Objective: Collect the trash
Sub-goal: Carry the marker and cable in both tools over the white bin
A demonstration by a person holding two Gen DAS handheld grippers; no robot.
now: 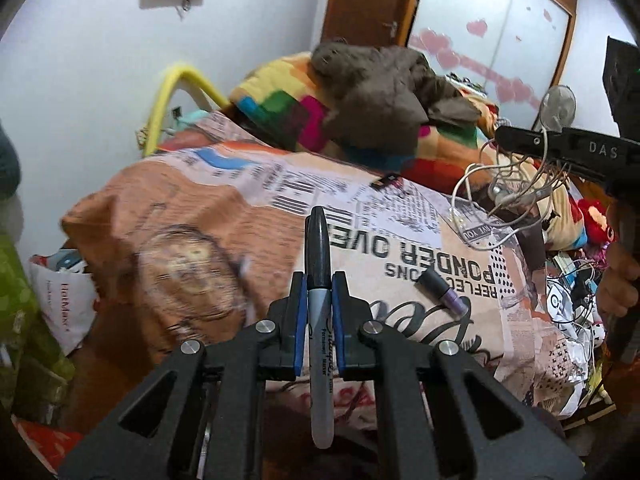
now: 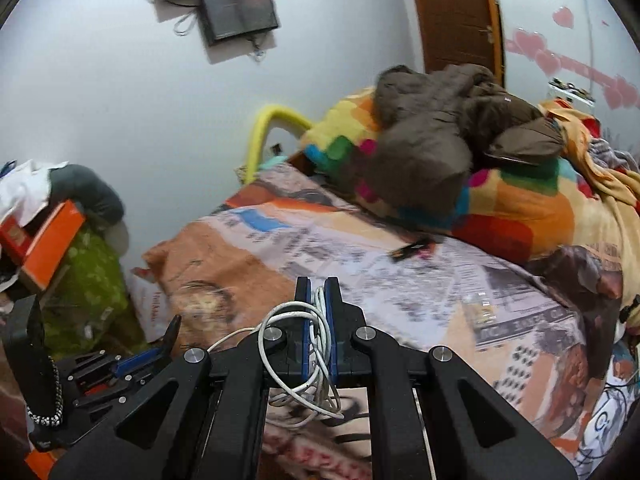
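Observation:
My left gripper [image 1: 319,280] is shut on a black permanent marker [image 1: 319,320] that lies lengthwise between the blue pads, cap pointing away, above the printed bedsheet [image 1: 208,216]. My right gripper [image 2: 317,286] is shut on a tangle of white cable [image 2: 316,360], whose loops hang down behind the jaws. From the left wrist view the right gripper [image 1: 500,134] shows at the right with that white cable [image 1: 492,200] dangling under it. In the right wrist view the left gripper [image 2: 174,326] sits at the lower left. A purple tube with a black cap [image 1: 446,290] lies on the sheet.
A colourful blanket [image 2: 520,208] with a brown jacket [image 2: 440,136] on it fills the far side of the bed. A white paper bag [image 1: 64,304] stands on the floor left of the bed. A small dark packet [image 2: 410,250] lies mid-sheet. Cluttered wires and toys [image 1: 576,292] lie at the right.

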